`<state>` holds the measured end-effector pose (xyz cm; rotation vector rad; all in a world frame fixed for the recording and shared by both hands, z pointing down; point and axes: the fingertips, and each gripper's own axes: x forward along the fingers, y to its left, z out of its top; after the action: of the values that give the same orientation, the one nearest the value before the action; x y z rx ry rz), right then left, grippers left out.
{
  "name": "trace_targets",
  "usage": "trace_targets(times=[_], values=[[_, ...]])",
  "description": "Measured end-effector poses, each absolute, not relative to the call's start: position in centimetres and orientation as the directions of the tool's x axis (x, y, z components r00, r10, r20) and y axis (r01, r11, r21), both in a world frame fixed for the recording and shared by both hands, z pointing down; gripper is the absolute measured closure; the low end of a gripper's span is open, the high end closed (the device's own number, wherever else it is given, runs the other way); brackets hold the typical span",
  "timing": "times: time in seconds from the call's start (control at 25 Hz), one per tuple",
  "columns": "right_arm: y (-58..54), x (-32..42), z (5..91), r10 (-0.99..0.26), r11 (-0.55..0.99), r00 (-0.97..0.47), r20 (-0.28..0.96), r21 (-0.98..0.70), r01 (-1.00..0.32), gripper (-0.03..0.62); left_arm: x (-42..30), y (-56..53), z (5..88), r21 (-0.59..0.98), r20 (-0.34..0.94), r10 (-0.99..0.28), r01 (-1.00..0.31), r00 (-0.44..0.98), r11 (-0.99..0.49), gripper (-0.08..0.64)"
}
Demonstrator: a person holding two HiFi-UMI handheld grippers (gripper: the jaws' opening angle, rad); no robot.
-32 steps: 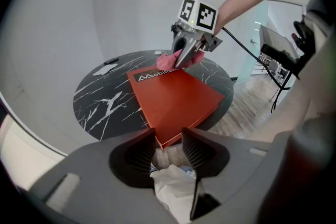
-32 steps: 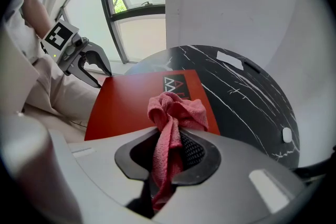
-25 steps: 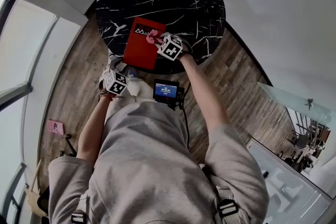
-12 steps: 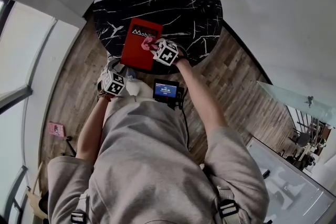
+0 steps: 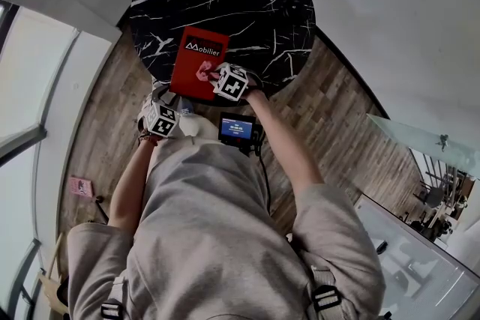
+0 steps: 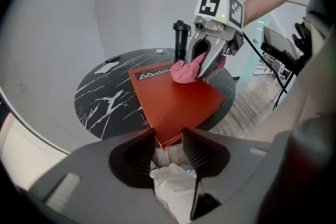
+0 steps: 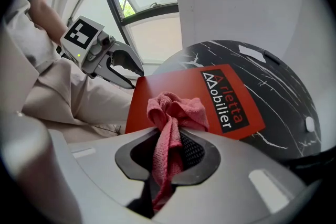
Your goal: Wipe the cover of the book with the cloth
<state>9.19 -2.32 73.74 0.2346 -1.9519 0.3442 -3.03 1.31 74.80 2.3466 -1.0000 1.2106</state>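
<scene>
Daylight comes through the window [image 7: 140, 5], which is blown out to near white in the right gripper view. The light is bright, soft and even, and shadows are faint. The table [image 5: 247, 11] carries a dull sheen with no hard glare, and the book [image 5: 187, 67] is an evenly lit red. All three views are fisheye: straight lines bow near the rims, and both gripper views fade to black corners. The near bodies of the left gripper [image 6: 169, 140] and right gripper [image 7: 172, 138] are shaded and out of focus. The head view is sharp.
</scene>
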Motion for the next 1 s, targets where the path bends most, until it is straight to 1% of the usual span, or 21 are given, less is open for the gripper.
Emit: trace_targets(times=[0.4,0.8,1.0], values=[[-0.2,8.2,73.3,0.081,0.934,-0.388,0.918,-0.206,-0.291,0.518,-3.0,1.3,74.8,-0.059,0.805,-0.455,-0.712,0.381,-0.7,0.399],[2.8,7.0,73.8,0.183,0.915,-0.405,0.896,-0.306,-0.263,0.518,-3.2,1.5,75.1,-0.055,0.809,-0.452,-0.718,0.375,-0.694,0.399],[3.4,6.7,73.7,0.215,0.903,-0.415,0.884,-0.342,-0.259,0.52,-3.2,1.4,75.2,-0.048,0.81,-0.447,-0.717,0.379,-0.695,0.399]])
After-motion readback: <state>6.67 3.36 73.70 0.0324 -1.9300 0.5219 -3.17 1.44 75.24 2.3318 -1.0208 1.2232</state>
